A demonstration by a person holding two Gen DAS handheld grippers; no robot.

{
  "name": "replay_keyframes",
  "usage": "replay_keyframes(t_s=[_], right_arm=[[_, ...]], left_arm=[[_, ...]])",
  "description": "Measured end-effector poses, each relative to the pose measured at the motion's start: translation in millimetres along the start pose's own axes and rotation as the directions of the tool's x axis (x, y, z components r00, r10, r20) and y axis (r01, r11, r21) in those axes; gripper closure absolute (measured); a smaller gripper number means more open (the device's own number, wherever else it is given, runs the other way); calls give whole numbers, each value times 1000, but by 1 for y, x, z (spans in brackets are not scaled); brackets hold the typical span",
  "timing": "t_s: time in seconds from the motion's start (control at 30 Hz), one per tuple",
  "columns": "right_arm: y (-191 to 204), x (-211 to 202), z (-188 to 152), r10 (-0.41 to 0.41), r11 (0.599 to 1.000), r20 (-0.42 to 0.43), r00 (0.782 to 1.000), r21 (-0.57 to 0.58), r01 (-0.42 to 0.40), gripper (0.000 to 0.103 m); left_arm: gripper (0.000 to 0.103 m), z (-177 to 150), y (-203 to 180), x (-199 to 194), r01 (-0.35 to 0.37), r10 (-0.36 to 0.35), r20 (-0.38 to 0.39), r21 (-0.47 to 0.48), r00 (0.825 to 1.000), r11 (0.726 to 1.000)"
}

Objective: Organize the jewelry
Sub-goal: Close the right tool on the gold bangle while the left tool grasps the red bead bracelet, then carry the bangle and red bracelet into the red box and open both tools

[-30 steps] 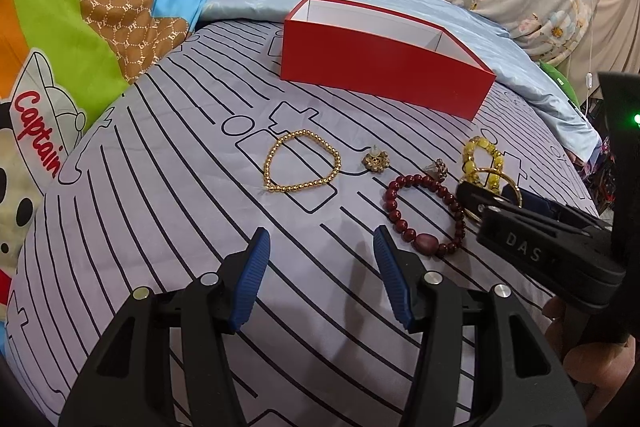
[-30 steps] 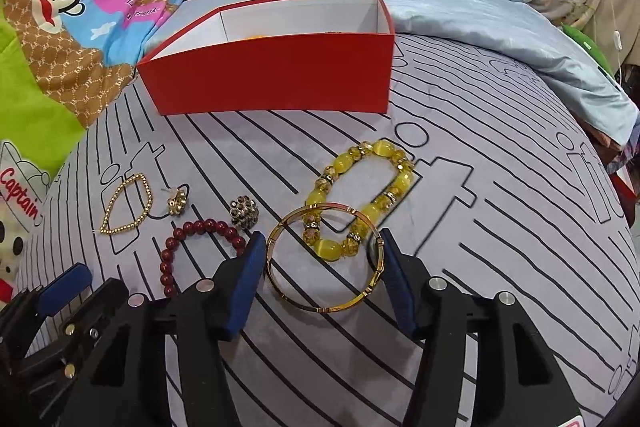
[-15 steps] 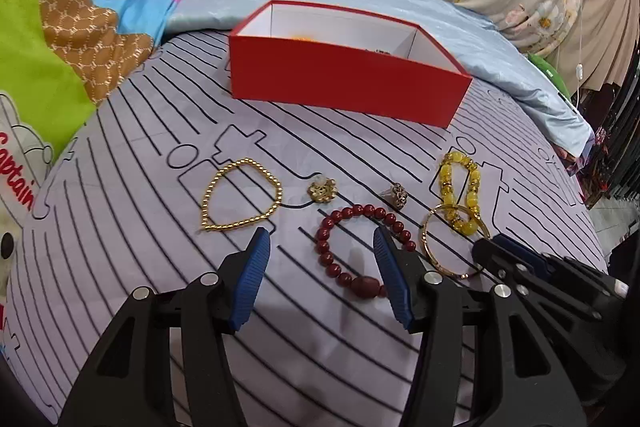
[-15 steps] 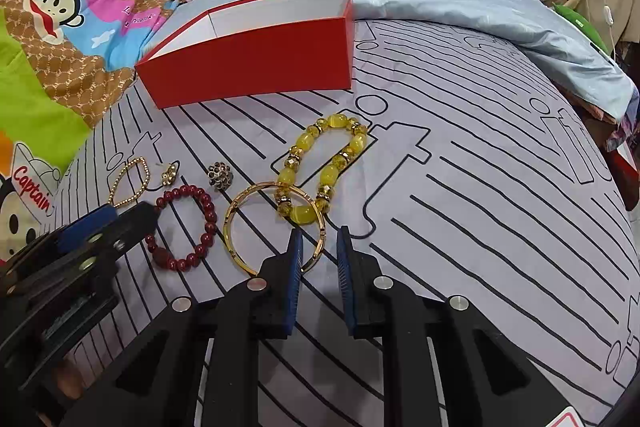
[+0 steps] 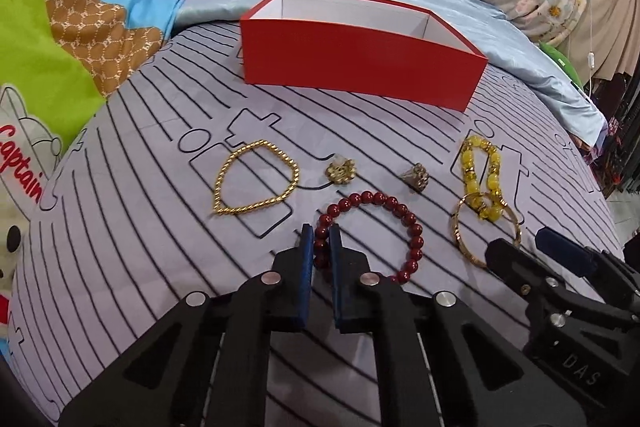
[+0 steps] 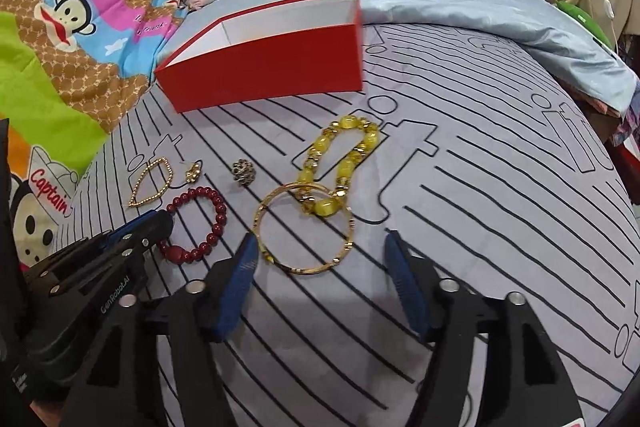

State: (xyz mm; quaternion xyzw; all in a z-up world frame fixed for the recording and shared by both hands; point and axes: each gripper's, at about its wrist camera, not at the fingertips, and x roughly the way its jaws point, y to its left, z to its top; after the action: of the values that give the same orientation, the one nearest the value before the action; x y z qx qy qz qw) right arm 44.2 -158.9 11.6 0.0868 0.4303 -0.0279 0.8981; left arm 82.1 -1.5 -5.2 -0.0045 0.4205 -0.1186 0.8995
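**Red beads pinched, gold bangle framed on the striped bed**

A bed [image 5: 120, 267] spread with a grey sheet of black lines carries the jewelry, with cartoon bedding and floral fabric behind.

The left hand-held gripper [image 5: 321, 233] has its blue pads nearly together on the near-left arc of the red bead bracelet [image 5: 400, 215], which lies flat on the sheet. At its 11 o'clock lies the gold chain bracelet [image 5: 256, 179]; at 12 sits a small gold flower piece [image 5: 340, 171], and at 1 o'clock a dark studded ring [image 5: 416, 178].

The right hand-held gripper [image 6: 320, 251] stands wide open, its pads on either side of the gold bangle [image 6: 304, 227] without touching it. The bangle's far edge overlaps the yellow bead bracelet [image 6: 340, 155], which stretches away toward 12 o'clock.

Beyond all of it, at 11 o'clock from the right hand-held gripper, stands the open red box [image 6: 272, 67]; what it contains is hidden by its wall.
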Motion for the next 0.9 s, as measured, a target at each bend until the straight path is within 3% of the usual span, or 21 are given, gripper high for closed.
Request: replay_keyframes(t_s=[0.2, 0.3, 0.37, 0.43, 0.9], right_arm=[[24, 15, -3, -77, 996, -13, 997, -51, 76, 26], [31, 22, 1, -120, 991, -15, 993, -57, 119, 26], [30, 23, 3, -134, 990, -10, 991, -46, 134, 31], [28, 23, 4, -144, 989, -2, 990, -38, 144, 43], [14, -10, -2, -55, 999, 28, 998, 1, 55, 44]], left_arm=[[95, -6, 16, -6, -10, 10, 4, -45, 1000, 999], [95, -5, 17, -6, -9, 9, 5, -49, 1000, 999], [95, -5, 18, -5, -7, 7, 5, -51, 1000, 999], [95, -5, 19, -5, -1, 1, 5, -55, 1000, 998], [95, 1, 15, -16, 21, -21, 14, -58, 1000, 998]])
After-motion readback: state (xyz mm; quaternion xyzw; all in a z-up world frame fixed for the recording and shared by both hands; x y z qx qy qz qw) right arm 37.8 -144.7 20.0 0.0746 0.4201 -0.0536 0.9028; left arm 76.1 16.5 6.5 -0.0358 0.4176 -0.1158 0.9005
